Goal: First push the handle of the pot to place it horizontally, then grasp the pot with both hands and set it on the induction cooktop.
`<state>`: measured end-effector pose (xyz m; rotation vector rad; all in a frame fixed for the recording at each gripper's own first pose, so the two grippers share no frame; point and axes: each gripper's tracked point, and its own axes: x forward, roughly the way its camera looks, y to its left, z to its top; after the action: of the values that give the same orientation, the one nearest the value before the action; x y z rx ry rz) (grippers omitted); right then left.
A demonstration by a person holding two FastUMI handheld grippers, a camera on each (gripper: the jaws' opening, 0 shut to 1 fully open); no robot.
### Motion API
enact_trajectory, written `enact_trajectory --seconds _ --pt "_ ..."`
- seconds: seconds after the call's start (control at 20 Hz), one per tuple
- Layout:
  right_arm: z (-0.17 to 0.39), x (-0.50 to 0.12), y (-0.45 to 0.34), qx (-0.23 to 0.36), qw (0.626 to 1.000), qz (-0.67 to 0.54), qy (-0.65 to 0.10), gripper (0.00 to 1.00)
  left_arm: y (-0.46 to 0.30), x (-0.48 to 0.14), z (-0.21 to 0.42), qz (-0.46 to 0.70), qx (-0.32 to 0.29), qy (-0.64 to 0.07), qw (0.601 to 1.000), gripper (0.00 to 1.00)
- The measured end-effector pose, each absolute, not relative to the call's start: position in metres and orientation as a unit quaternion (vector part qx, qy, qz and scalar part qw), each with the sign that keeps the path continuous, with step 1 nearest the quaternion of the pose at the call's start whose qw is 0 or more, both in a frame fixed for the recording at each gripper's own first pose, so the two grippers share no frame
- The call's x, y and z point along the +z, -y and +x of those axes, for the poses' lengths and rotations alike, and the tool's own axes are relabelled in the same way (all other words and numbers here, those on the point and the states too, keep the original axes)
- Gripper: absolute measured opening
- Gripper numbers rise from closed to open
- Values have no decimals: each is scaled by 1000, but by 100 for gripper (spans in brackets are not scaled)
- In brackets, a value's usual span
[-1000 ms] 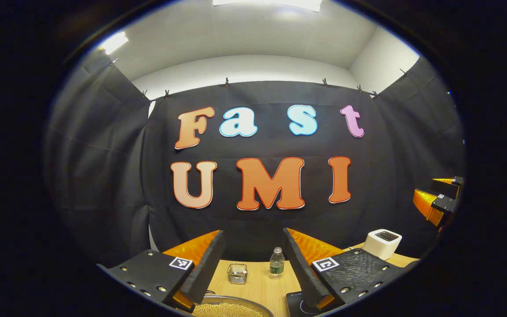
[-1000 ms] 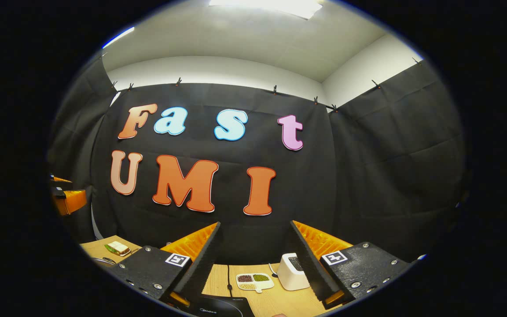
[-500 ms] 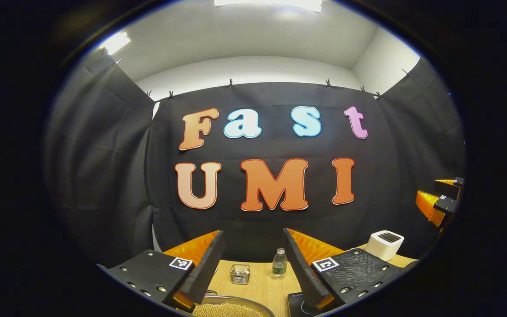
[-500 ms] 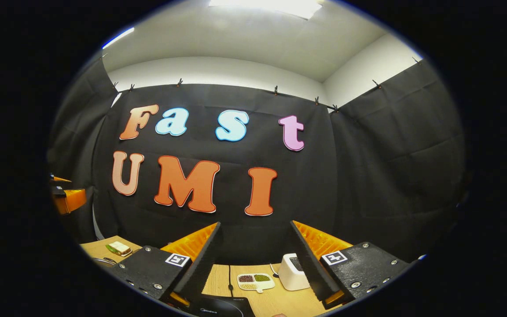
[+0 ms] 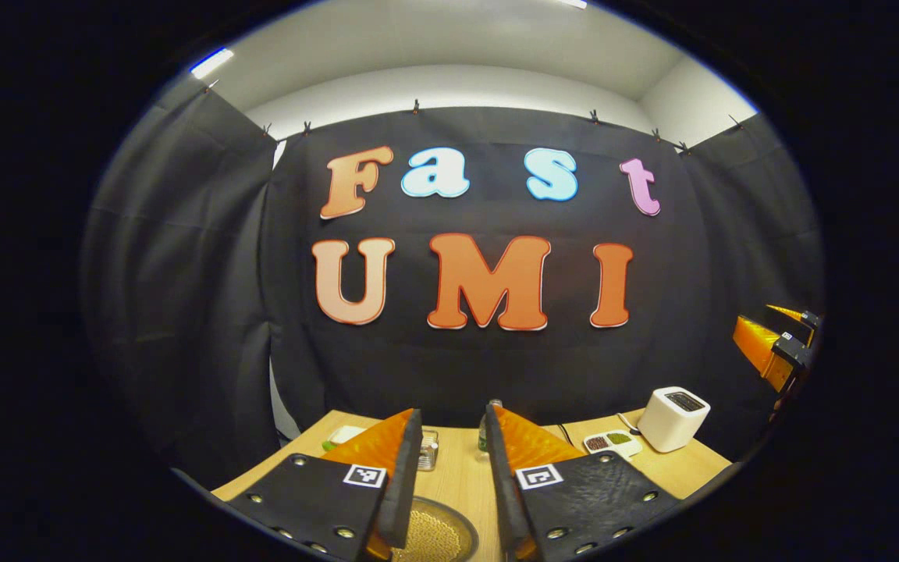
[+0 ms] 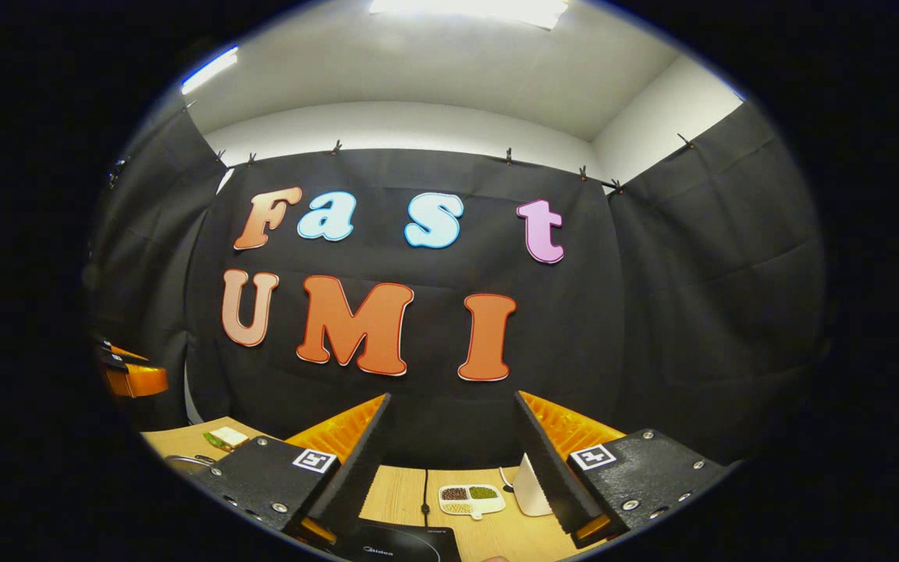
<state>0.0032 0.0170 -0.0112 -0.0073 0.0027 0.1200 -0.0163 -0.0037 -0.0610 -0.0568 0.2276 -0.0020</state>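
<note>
The left gripper (image 5: 451,429) is held level above the wooden table (image 5: 684,468), pointed at the booth's back wall, its two fingers drawn to a narrow gap with nothing held between them. Directly below and just ahead of that gap, one pot (image 5: 430,535) filled with pale grains is seen; its handle cannot be made out. Beyond the fingertips, one small wire basket (image 5: 428,451) and one bottle (image 5: 484,429) are partly hidden behind the fingers. To the right of the gripper, one divided dish (image 5: 611,442) and one white box-shaped appliance (image 5: 673,418) are set on the table; to its left one small flat packet (image 5: 344,435) is seen.

The right gripper (image 6: 453,433) is likewise held level and forward, its fingers spread wide apart and empty. One black induction cooktop (image 6: 395,542) lies just under the gap, toward the left finger. Ahead, between the fingers, the divided dish (image 6: 471,499) is seen, with the white appliance (image 6: 529,488) half behind the right finger. Far to the left, the other gripper is glimpsed at the edge
</note>
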Motion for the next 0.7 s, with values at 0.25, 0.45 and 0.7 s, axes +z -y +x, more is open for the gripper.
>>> enact_trajectory --seconds 0.25,0.45,0.7 --pt "6 -26 -13 95 995 1 -10 93 13 -121 -43 -2 5 -210 978 12" --pt "9 -39 -5 123 992 8 -17 94 20 -168 -73 16 16 -285 958 8" --pt "16 -61 16 130 991 19 -32 94 11 -215 -113 49 24 -382 922 4"
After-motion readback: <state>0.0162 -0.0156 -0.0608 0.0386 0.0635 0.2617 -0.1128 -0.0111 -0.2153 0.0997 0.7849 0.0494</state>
